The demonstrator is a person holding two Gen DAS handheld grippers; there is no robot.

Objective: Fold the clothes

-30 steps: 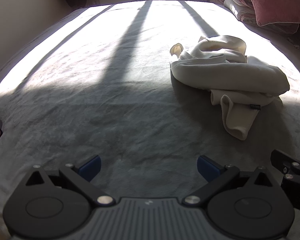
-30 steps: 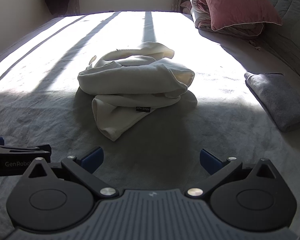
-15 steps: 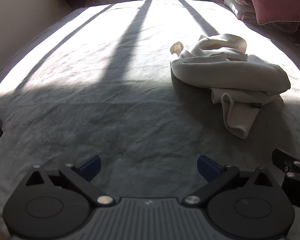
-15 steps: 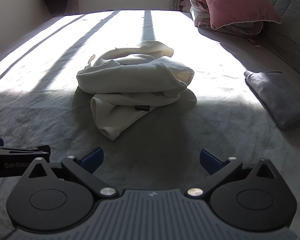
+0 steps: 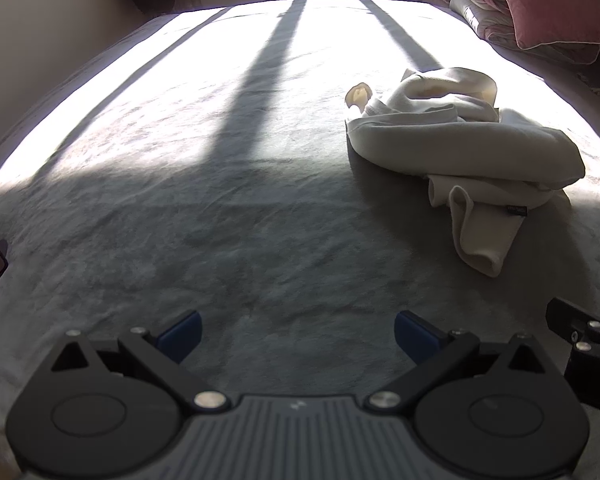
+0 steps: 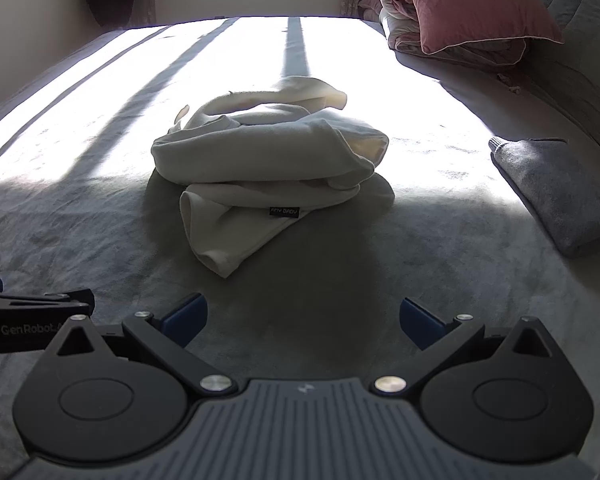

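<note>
Both the left gripper point(image 5: 296, 330) and right gripper point(image 6: 302, 316) have wide, empty jaws. The cream top point(image 6: 260, 172), mid frame, is bunched, so a grab may catch two layers and fold it wrong

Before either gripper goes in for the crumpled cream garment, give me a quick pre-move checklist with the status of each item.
1. Left gripper open, empty: ok.
2. Right gripper open, empty: ok.
3. Cream garment free of both grippers, bunched on the bed: ok.
4. Bedding bare between right gripper and garment: ok.
5. Folded grey garment lies apart, to the right: ok.
6. Collar or hem for a grasp: cannot tell.
</note>
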